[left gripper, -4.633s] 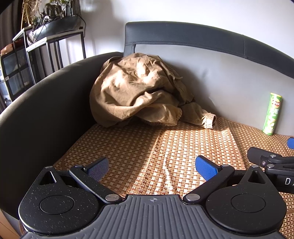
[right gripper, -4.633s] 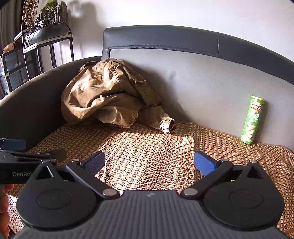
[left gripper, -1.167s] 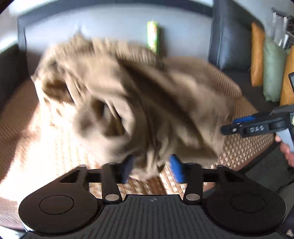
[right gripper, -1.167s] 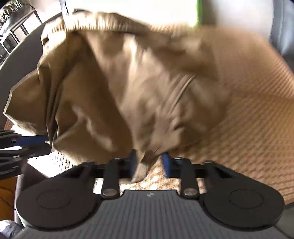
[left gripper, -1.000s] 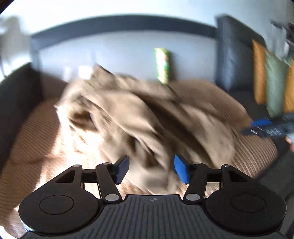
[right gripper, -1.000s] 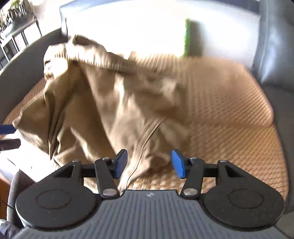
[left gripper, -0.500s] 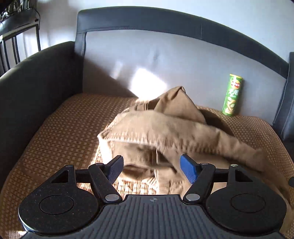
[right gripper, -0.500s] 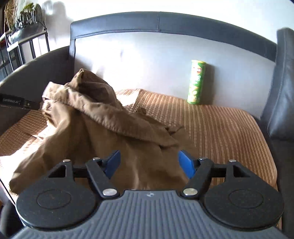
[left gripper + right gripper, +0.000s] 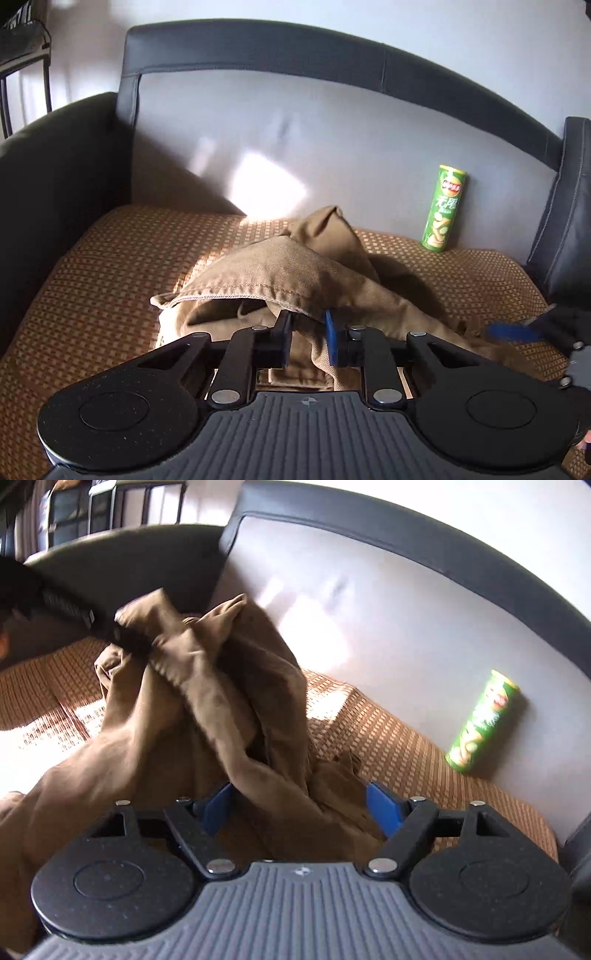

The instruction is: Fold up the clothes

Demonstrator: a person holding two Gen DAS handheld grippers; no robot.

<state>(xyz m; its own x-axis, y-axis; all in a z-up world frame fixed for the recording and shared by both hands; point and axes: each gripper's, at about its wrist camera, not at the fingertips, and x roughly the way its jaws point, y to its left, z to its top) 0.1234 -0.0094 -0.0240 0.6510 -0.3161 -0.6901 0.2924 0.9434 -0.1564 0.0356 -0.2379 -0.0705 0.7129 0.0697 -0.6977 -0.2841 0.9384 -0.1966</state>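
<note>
The brown garment (image 9: 295, 280) lies bunched in a loose heap near the middle of the woven seat mat (image 9: 92, 295), not flat and not folded. The left gripper (image 9: 307, 341) has its blue pads drawn close on a hemmed edge of the cloth at about 6 o'clock in its own view, pinching a fold. The right gripper (image 9: 301, 806) stands spread wide, cloth draped between its pads but not clamped (that view is motion-blurred).

The likely trouble: the left pinch seems to catch more than one layer, so a lift could drag the whole heap up as a lump rather than open it. The right gripper, if it closes where it is, may take a mid-panel wad instead of an edge, leaving the garment twisted.

For room, the mat is bare toward 9 o'clock in the left view, up to the dark armrest (image 9: 55, 177). Toward 2 o'clock a green chip can (image 9: 445, 208) stands upright against the backrest (image 9: 332, 140); a swinging sleeve could topple it.
</note>
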